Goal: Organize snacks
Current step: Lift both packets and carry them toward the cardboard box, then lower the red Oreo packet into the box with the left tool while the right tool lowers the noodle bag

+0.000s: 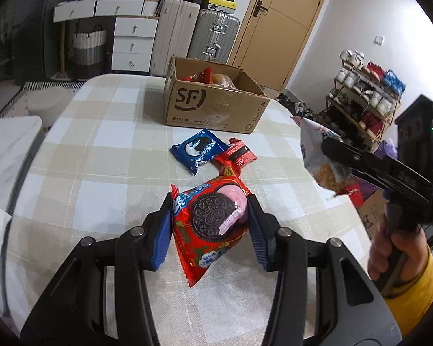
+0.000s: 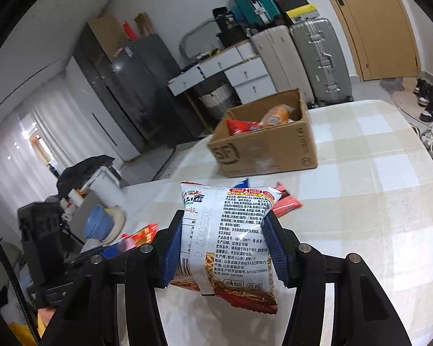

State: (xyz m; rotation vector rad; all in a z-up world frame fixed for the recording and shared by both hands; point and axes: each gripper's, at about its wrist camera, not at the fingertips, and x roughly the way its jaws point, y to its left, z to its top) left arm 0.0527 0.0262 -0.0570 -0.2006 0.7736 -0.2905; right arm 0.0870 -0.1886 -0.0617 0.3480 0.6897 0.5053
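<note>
At the bottom centre of the left wrist view, your left gripper (image 1: 209, 225) pinches a red Oreo packet (image 1: 212, 226) between its blue pads, above the checked tablecloth (image 1: 101, 158). At the bottom centre of the right wrist view, your right gripper (image 2: 225, 242) clamps a white noodle snack bag (image 2: 231, 236). The cardboard box (image 1: 213, 101) holding other snacks sits upper centre, with a blue Oreo packet (image 1: 199, 151) and a small red packet (image 1: 241, 152) lying just before it.

White walls; a wooden door (image 1: 277, 26) at one o'clock, white drawers (image 1: 134, 41) at eleven, shoe rack (image 1: 366, 98) at three.
</note>
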